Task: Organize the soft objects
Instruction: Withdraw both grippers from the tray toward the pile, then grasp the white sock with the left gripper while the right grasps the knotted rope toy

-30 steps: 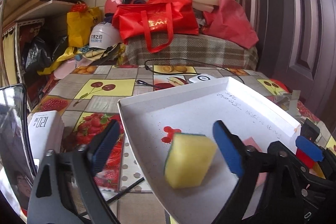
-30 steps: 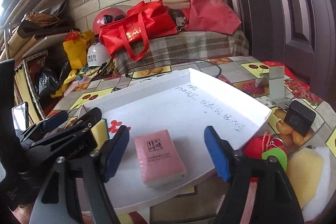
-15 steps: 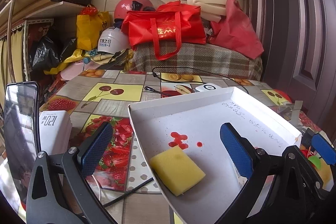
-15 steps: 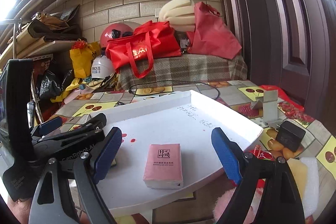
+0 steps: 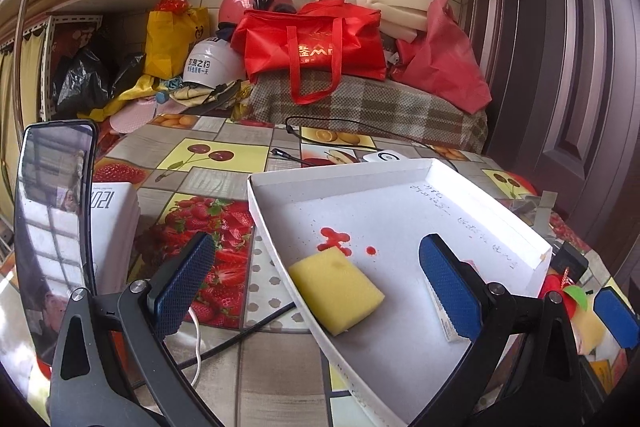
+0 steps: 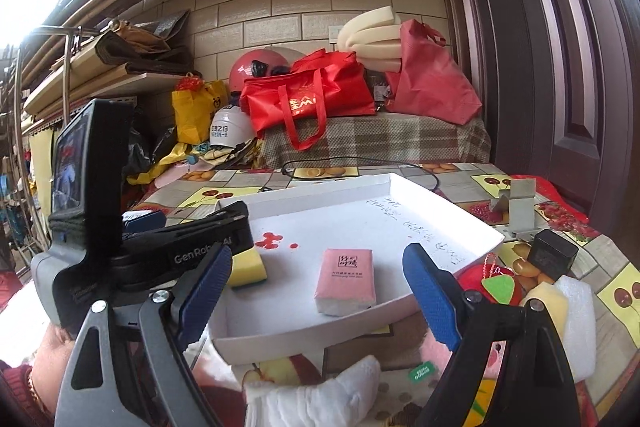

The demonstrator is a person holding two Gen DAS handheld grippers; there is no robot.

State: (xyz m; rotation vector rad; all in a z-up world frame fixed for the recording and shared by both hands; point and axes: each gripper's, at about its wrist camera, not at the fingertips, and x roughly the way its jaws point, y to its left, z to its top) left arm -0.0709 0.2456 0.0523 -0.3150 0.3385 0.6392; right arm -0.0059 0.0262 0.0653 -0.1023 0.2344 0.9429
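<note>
A white shallow box (image 5: 404, 211) lies on the fruit-patterned table; it also shows in the right wrist view (image 6: 452, 223). A yellow sponge (image 5: 336, 291) lies flat inside it near the left wall, partly hidden in the right wrist view (image 6: 248, 269). A pink tissue pack (image 6: 347, 281) lies in the box middle. My left gripper (image 5: 316, 287) is open and empty above the sponge. My right gripper (image 6: 320, 297) is open and empty, back from the tissue pack. A white cloth (image 6: 316, 399) lies in front of the box.
A red toy with a green tag (image 6: 494, 285), a yellow sponge (image 6: 546, 303), white foam (image 6: 580, 323) and a black adapter (image 6: 552, 259) lie right of the box. A white pack (image 5: 114, 227) sits left. Cables (image 5: 248, 331) cross the table. Bags and helmets (image 5: 316, 47) are piled behind.
The sponge left my left gripper and now lies flat in the box. Both grippers have pulled back and risen, jaws wide.
</note>
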